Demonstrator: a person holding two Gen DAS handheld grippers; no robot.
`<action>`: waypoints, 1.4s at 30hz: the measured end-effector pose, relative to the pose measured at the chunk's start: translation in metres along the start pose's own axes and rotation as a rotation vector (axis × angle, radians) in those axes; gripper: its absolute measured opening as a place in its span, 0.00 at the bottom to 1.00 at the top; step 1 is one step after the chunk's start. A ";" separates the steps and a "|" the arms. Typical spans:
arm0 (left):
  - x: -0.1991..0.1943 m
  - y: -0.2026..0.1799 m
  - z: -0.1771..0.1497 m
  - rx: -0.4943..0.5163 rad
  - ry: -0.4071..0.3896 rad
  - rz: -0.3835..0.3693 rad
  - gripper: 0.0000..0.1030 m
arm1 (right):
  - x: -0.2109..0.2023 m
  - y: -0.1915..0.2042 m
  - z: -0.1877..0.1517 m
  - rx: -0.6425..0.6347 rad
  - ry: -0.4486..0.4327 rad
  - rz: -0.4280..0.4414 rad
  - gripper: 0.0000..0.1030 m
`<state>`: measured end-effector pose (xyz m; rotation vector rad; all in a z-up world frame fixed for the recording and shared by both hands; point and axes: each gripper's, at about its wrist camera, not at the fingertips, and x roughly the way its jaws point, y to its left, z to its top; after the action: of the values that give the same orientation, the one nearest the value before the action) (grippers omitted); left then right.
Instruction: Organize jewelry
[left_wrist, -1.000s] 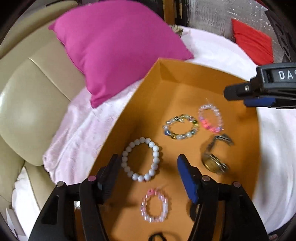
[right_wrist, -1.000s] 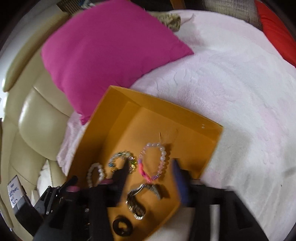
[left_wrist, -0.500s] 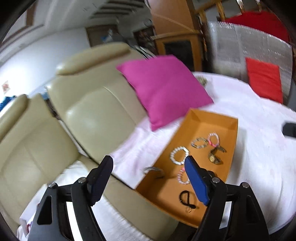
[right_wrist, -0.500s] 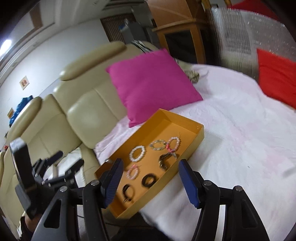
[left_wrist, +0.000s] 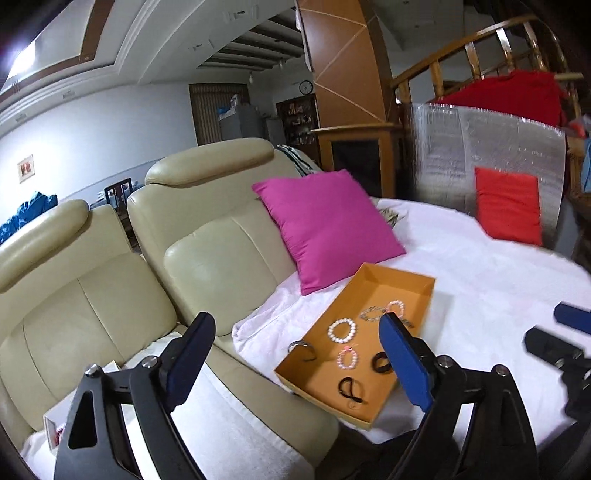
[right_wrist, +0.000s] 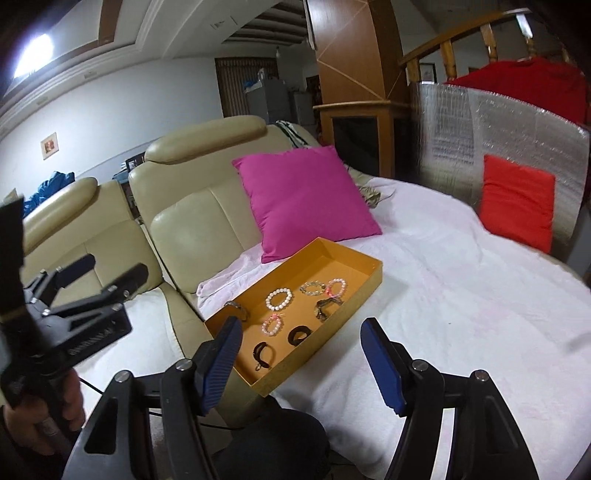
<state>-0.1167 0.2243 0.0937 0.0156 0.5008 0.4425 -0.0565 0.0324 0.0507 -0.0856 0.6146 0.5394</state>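
Observation:
An orange tray (left_wrist: 413, 280) (right_wrist: 354, 258) lies on a white-covered round surface and holds several bracelets: a white bead one (left_wrist: 342, 329) (right_wrist: 279, 299), a pale pink one (left_wrist: 347, 357) (right_wrist: 272, 325), a multicolour one (right_wrist: 311, 288), plus black bands (left_wrist: 381, 362) (right_wrist: 298, 334). My left gripper (left_wrist: 299, 363) is open and empty, held well back from the tray. My right gripper (right_wrist: 301, 363) is open and empty, also back from the tray. The left gripper also shows at the left of the right wrist view (right_wrist: 88, 275).
A magenta cushion (left_wrist: 327, 225) (right_wrist: 306, 199) leans behind the tray. Beige leather seats (left_wrist: 207, 254) (right_wrist: 192, 229) stand to the left. A red cushion (left_wrist: 508, 208) (right_wrist: 517, 206) rests against a silver foil panel (left_wrist: 491, 147) at the back right.
Both grippers have pulled up and far back from just over the tray, so the tray now looks small and the whole room shows. Both stay open and empty.

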 end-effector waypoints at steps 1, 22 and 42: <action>-0.004 0.000 0.002 -0.009 -0.009 0.004 0.88 | -0.003 0.001 -0.001 -0.002 -0.007 -0.005 0.68; -0.011 0.004 0.005 -0.001 -0.040 0.114 0.88 | -0.004 0.012 -0.003 -0.031 -0.043 -0.053 0.68; -0.017 0.006 0.002 -0.025 -0.053 0.079 0.88 | 0.012 0.009 0.006 0.014 -0.004 -0.131 0.68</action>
<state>-0.1312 0.2233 0.1042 0.0228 0.4439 0.5243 -0.0496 0.0469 0.0499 -0.1101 0.6041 0.4087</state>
